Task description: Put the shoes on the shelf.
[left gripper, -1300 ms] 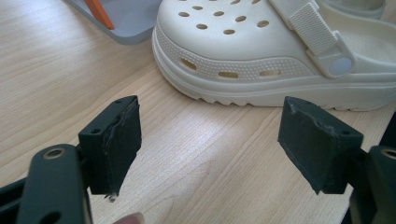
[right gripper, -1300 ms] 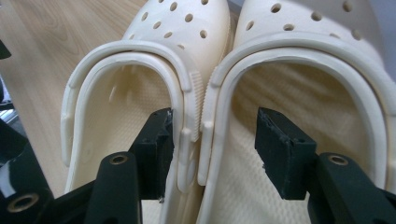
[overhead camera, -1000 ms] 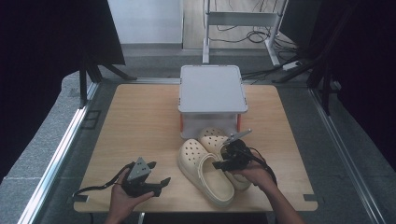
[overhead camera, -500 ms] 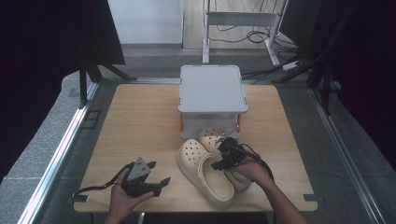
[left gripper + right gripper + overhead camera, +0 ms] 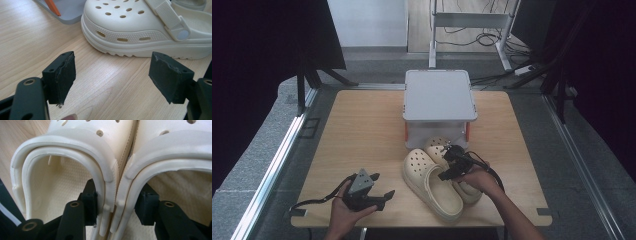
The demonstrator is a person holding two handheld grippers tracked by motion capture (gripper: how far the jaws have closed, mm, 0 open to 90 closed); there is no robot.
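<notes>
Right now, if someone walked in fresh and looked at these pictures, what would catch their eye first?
The pair of cream perforated foam clogs near the front of the wooden table, lying side by side. The right gripper has one jaw inside each clog, pinching their two adjoining walls together. Behind them stands a grey lidded box with orange trim, while the left gripper rests open at the front left, holding nothing.

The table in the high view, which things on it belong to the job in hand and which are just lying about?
In the job:
- pair of cream perforated foam clogs, inner walls pinched together
- right gripper, one of its fingers inside each clog

Lying about:
- grey lidded plastic box with orange latches, behind the clogs
- left gripper, open, low over the wooden table
</notes>
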